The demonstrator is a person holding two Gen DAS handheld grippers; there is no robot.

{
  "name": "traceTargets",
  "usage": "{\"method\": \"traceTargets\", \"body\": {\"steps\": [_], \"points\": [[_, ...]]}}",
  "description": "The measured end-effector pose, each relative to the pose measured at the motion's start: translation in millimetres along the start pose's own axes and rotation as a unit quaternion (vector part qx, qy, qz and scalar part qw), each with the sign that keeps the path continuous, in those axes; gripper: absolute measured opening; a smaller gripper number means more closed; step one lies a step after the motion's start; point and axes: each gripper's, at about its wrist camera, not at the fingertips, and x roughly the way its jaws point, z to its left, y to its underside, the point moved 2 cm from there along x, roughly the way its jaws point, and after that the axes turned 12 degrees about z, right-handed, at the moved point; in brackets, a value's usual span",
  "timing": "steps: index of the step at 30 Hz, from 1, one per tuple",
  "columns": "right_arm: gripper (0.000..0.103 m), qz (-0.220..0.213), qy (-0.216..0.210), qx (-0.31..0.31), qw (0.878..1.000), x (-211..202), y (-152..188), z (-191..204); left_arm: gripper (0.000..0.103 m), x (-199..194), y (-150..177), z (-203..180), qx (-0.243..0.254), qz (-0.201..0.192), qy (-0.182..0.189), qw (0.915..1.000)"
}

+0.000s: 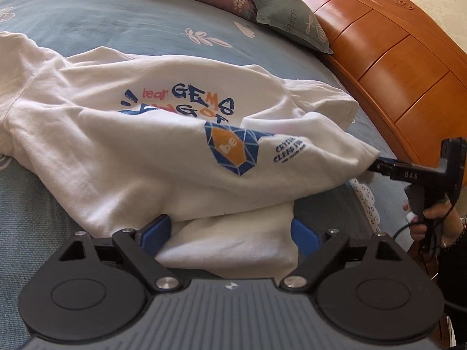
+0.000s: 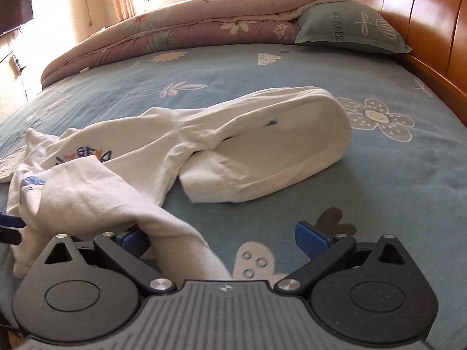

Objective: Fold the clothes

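Observation:
A white shirt [image 1: 146,145] with a blue and orange print lies crumpled on the blue bed sheet [image 1: 116,23]. My left gripper [image 1: 230,233] stands wide open at its near edge. A fold of the white cloth lies loose between the blue pads [image 1: 154,230]. At the right, a hand [image 1: 443,218] holds my right gripper [image 1: 376,163] with its tip at the shirt's corner. In the right wrist view the right gripper [image 2: 223,240] is wide open, with cloth draped over its left pad [image 2: 134,242]. The shirt [image 2: 262,134] bulges in a rolled fold beyond it.
A grey-green pillow [image 2: 350,26] and a folded floral quilt [image 2: 175,32] lie at the bed's far side. The wooden headboard [image 1: 394,58] runs along the right. Bare flowered sheet [image 2: 379,175] stretches right of the shirt.

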Motion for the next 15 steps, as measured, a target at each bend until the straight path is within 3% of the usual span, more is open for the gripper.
{"method": "traceTargets", "body": {"steps": [1, 5, 7, 10, 12, 15], "points": [[0.103, 0.0, -0.002, 0.006, 1.0, 4, -9, -8, 0.089, 0, 0, 0, 0.001, 0.001, -0.001, 1.0], [0.103, -0.01, -0.101, 0.014, 0.995, -10, -24, -34, 0.092, 1, -1, -1, 0.004, 0.003, 0.0, 1.0], [0.103, -0.045, -0.091, 0.003, 0.995, -26, -23, -40, 0.095, 2, -1, -1, 0.006, 0.002, 0.005, 1.0], [0.103, -0.05, -0.033, 0.035, 0.998, -23, -32, -63, 0.099, 4, -3, -2, 0.011, 0.005, 0.005, 0.9999], [0.092, -0.047, -0.009, 0.076, 0.996, -7, -42, -88, 0.1, 6, -4, -4, 0.015, 0.008, 0.002, 0.9999], [0.078, -0.038, -0.02, 0.128, 0.991, 24, -54, -118, 0.1, 6, -4, -5, 0.015, 0.01, 0.0, 0.9998]]}}
